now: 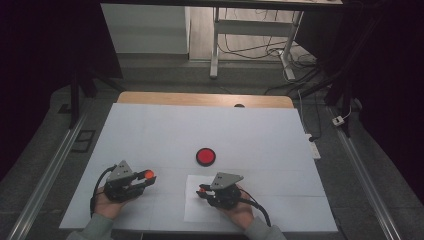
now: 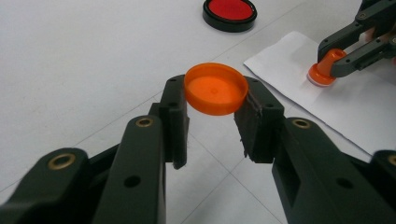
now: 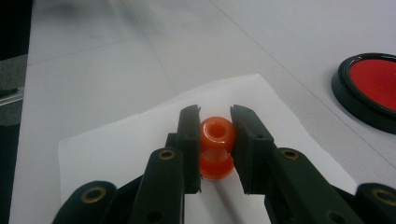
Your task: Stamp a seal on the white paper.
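Two orange pieces are in my grip at the near edge of the table [image 1: 150,130]. My left gripper [image 2: 212,105] pinches an orange cap [image 2: 215,88], held clear of the surface. My right gripper [image 3: 215,122] clamps an orange stamp [image 3: 216,147], pressed base-down on the white paper [image 3: 116,149]. Stamping appears to be the step in hand. A red ink pad [image 1: 205,156] sits just beyond. Next, I judge, comes lifting the stamp and bringing the cap to it.

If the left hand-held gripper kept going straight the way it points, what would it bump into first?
Probably the right hand-held gripper, pinching an orange stamp on white paper; depth is unclear.
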Tool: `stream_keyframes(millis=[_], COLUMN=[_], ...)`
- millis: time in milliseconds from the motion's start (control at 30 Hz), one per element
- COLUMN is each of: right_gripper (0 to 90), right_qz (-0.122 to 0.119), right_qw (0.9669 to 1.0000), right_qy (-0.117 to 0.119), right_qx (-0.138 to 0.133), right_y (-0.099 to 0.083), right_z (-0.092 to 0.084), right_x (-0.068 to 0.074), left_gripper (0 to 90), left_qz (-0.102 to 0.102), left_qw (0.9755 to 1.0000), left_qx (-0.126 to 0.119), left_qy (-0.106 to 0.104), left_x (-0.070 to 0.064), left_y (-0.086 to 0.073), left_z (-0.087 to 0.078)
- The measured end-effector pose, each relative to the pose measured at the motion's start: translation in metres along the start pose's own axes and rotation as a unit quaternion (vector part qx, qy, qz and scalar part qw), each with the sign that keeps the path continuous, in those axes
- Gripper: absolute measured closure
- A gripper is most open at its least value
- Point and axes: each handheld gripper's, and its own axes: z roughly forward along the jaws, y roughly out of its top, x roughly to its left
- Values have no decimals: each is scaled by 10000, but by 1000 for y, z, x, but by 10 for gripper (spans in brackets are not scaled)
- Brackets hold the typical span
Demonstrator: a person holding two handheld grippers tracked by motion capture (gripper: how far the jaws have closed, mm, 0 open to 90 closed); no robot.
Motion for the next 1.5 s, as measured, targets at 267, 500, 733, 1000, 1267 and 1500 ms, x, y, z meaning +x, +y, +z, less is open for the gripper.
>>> stream_keyframes(millis=[267,500,733,1000,1267,1500], right_gripper=[726,723,722,722,722,722], right_qz=[13,7,239,402,590,663], right_qw=[10000,10000,9977,9961,9937,9910], right_qy=[-5,38,109,164,68,12], right_qx=[-6,-2,-631,-768,-954,-1160], right_y=[0,2,10,12,16,21], right_z=[0,0,-19,-26,-39,-51], right_x=[0,-1,-7,-10,-18,-23], left_gripper=[650,651,650,651,650,650], left_qz=[-9,-9,-14,0,13,50], left_qw=[10000,10000,10000,10000,10000,10000], left_qx=[-20,-29,-41,-31,-29,-1], left_qy=[15,51,54,35,39,37], left_x=[0,1,1,1,0,-2], left_y=[0,0,0,0,0,0], left_z=[-1,-1,-1,-1,0,1])
